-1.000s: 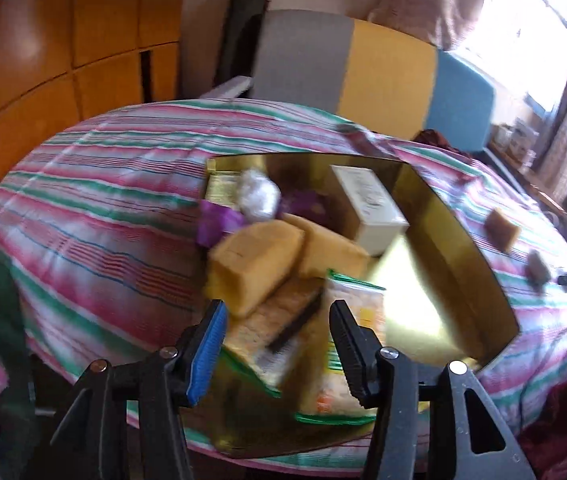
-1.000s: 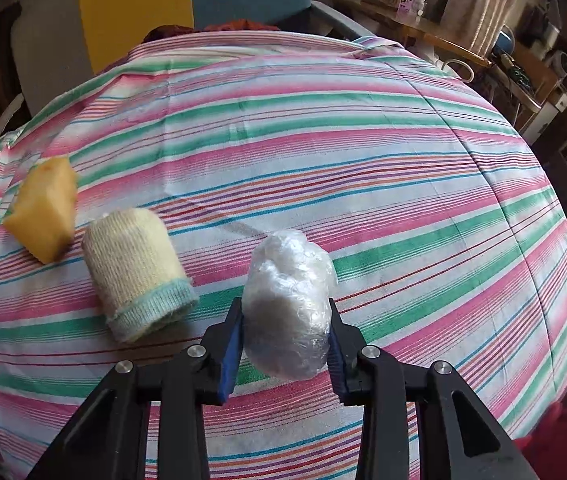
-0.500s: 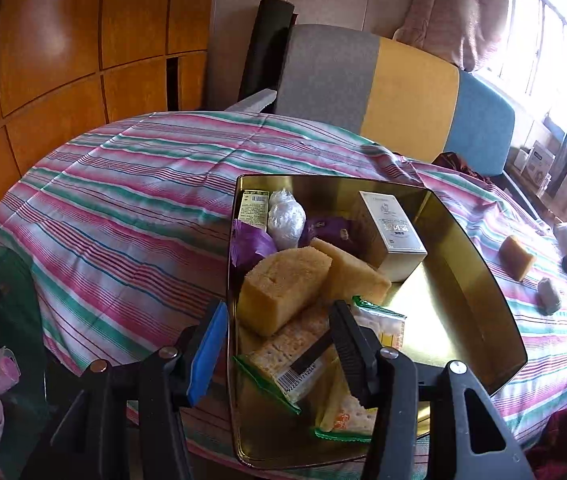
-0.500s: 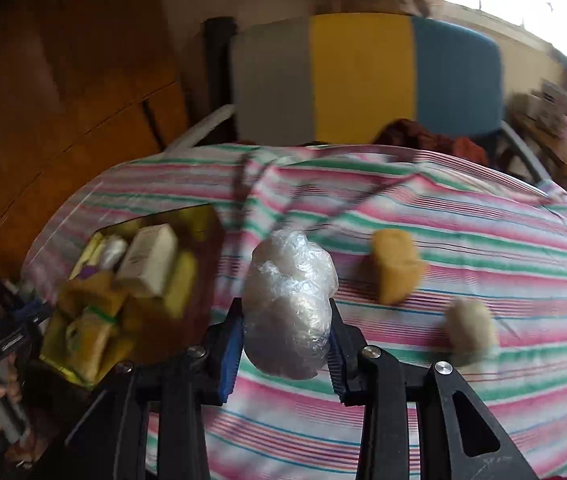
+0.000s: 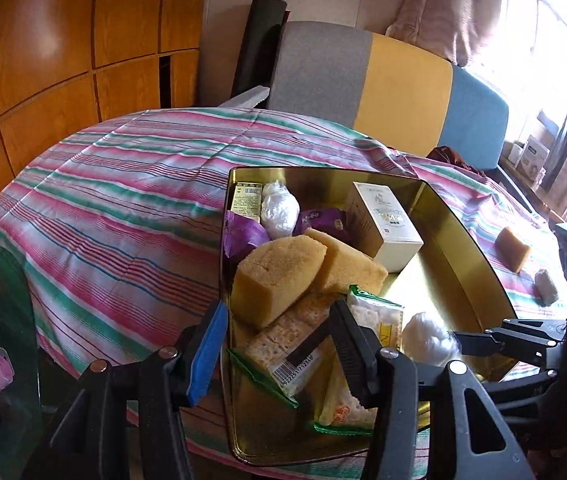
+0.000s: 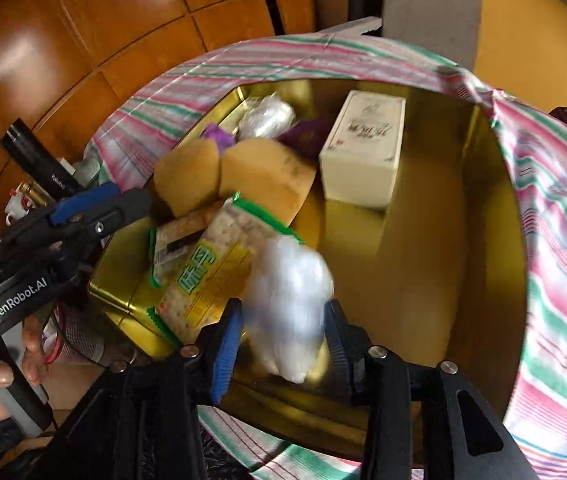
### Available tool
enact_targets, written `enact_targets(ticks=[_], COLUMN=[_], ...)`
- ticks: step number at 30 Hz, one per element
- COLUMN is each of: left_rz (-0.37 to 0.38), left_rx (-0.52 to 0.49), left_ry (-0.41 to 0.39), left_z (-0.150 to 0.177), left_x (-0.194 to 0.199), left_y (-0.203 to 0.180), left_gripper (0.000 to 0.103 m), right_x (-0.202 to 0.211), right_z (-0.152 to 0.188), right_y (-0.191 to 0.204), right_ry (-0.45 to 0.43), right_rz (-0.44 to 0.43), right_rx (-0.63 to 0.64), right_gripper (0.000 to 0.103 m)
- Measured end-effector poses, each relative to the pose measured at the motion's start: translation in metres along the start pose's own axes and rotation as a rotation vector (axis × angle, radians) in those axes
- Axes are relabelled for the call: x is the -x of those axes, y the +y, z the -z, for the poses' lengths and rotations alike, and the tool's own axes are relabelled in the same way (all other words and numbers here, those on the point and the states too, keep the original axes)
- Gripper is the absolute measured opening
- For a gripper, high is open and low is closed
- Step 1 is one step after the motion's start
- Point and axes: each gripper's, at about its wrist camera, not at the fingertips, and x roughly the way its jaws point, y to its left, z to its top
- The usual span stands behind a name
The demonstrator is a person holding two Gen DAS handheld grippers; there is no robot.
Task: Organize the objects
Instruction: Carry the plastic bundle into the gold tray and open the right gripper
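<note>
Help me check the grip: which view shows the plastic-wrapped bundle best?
The right wrist view: the plastic-wrapped bundle sits large between the right gripper fingers, though blurred. The left wrist view shows it small, above the gold tray.

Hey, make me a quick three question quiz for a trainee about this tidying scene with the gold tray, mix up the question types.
1. True or false: the right gripper holds the clear plastic bundle over the gold tray.
2. Multiple choice: what does the left gripper hold? A) a sponge B) the white box C) nothing
3. Fill in: the brown sponge block still outside the tray lies on the striped ____.

Key
1. True; its fingers are closed on the bundle.
2. C; its jaws are apart, with the cracker packet lying in the tray beyond them.
3. tablecloth
</note>
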Motion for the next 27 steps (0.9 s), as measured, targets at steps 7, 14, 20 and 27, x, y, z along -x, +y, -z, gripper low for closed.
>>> enact_targets(ticks=[7,14,20,27], left_rz=[-0.008,-0.017,-0.013,0.001], left_rx=[-0.035,-0.101,-0.174,-0.245], left_ry=[-0.016,-0.051,-0.073,-0.078], left_z=[-0.001,-0.003,-0.003,-0.003], left_x=[0.005,0.017,0.024,0.025], left_y=[-0.010,-0.030,-0.050,-0.074], left_gripper=[0.054,0.054,0.054,0.054], right_x=[0.009,0.045,0.073,0.111], right_z=[0.006,0.009,0.012,0.020], right_y=[-0.006,-0.021,-0.049,-0.100], right_ry=[-0.032,-0.154,-0.211,-0.253], right_rz=[-0.021,0.028,0.098,0.200], right_rx=[-0.034,-0.067,-0.122,-0.207], right_gripper=[0.059,0.067,0.068,0.068])
